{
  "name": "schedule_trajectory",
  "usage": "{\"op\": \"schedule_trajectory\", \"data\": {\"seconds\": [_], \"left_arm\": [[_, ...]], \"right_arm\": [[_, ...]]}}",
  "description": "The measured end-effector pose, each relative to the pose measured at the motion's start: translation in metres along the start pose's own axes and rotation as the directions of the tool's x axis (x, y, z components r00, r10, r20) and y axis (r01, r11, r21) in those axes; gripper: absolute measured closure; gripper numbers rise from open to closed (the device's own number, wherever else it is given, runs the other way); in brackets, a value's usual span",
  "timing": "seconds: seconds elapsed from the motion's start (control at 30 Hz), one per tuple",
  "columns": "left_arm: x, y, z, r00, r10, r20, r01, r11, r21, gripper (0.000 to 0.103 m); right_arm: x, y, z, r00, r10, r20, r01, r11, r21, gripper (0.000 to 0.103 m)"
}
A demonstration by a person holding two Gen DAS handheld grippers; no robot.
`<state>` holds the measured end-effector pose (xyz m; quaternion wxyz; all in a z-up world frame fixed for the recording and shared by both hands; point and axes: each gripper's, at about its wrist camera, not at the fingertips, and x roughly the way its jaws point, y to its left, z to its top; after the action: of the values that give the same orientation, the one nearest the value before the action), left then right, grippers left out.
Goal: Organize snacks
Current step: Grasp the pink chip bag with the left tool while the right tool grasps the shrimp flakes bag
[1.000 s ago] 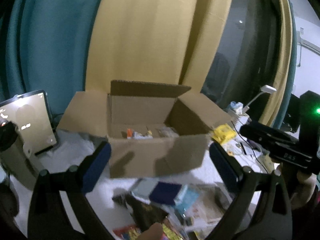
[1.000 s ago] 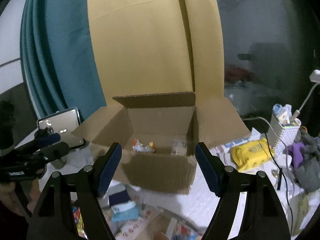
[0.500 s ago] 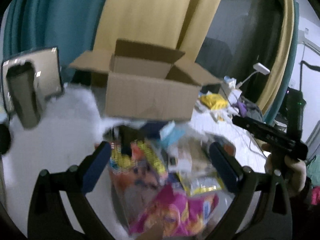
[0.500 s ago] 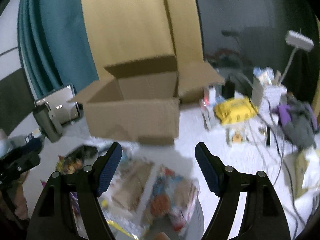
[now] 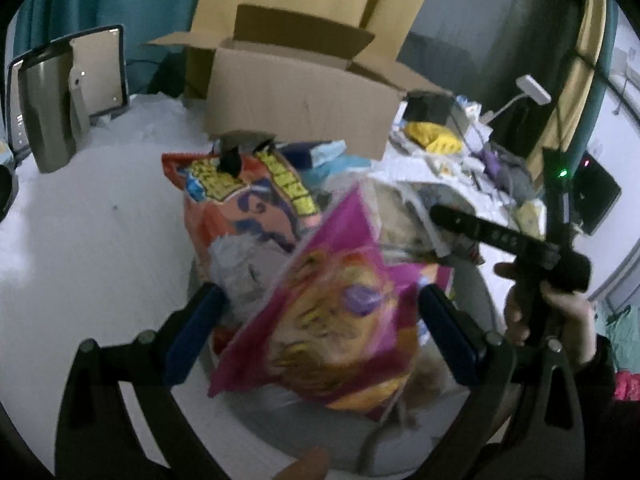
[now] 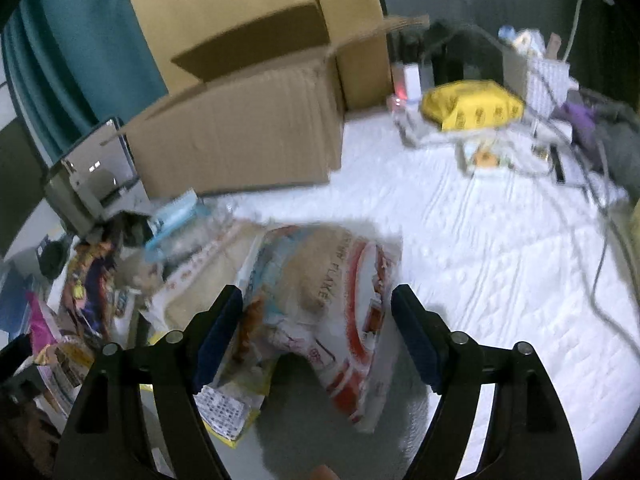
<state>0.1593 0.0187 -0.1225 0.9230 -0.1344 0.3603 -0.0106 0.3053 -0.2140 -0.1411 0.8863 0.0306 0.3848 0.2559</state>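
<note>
— While both claws gape wide, gripping nothing, what lies between them?
— Left gripper (image 5: 320,334) straddles a glossy magenta snack bag (image 5: 336,332); a crinkled orange bag (image 5: 240,208) lies beyond. Right gripper (image 6: 316,334) frames a pale pouch (image 6: 328,300) reading "FLAKE". Farther ahead stands the corrugated cardboard box (image 6: 240,136).

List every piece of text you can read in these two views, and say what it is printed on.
"FLAKE": on the white and red snack bag between the right gripper fingers; the letters before it are blurred.
Pink snack bag at the left gripper: print too blurred to read.
Orange snack bag: yellow characters unreadable.
Yellow packet: dark marks unreadable.
Cardboard box: no text visible.
</note>
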Motion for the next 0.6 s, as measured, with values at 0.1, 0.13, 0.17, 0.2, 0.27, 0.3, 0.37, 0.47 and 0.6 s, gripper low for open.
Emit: {"op": "schedule_trajectory", "data": {"seconds": [0.1,0.13,0.17,0.2,0.27,0.3,0.37,0.47,0.6], "left_arm": [[0.003,-0.006,-0.003,1.0,0.02,-0.005,-0.02,0.999,0.046,0.004],[0.005,-0.008,-0.005,1.0,0.024,-0.009,-0.023,0.998,0.06,0.004],[0.005,-0.01,-0.006,1.0,0.026,-0.009,-0.025,0.997,0.07,0.004],[0.005,-0.013,-0.008,1.0,0.03,-0.008,-0.029,0.996,0.086,0.004],[0.005,-0.015,-0.009,1.0,0.029,-0.01,-0.028,0.993,0.111,0.013],[0.004,-0.016,-0.009,1.0,0.022,-0.008,-0.021,0.993,0.12,0.021],[-0.001,-0.019,-0.009,1.0,0.018,0.005,-0.018,0.99,0.139,0.034],[-0.008,-0.022,-0.008,1.0,-0.002,0.019,-0.001,0.988,0.154,0.051],[-0.017,-0.025,-0.005,0.999,-0.025,0.042,0.018,0.987,0.158,0.065]], "right_arm": [[-0.002,-0.001,-0.001,1.0,0.008,0.003,-0.008,1.0,0.015,0.023],[-0.003,-0.002,-0.002,1.0,0.009,0.005,-0.009,1.0,0.017,0.025],[-0.004,-0.001,-0.003,1.0,0.01,0.008,-0.01,1.0,0.011,0.029],[-0.005,0.0,-0.003,1.0,0.004,0.013,-0.004,1.0,0.0,0.03],[-0.009,0.004,-0.005,1.0,0.002,0.021,-0.002,1.0,-0.016,0.035],[-0.011,0.006,-0.006,1.0,0.006,0.022,-0.005,1.0,-0.018,0.035],[-0.014,0.007,-0.006,1.0,0.009,0.028,-0.009,1.0,-0.02,0.037],[-0.022,0.008,-0.004,0.999,0.011,0.045,-0.01,1.0,-0.016,0.037],[-0.034,0.01,0.001,0.997,0.009,0.073,-0.007,1.0,-0.018,0.037]]}}
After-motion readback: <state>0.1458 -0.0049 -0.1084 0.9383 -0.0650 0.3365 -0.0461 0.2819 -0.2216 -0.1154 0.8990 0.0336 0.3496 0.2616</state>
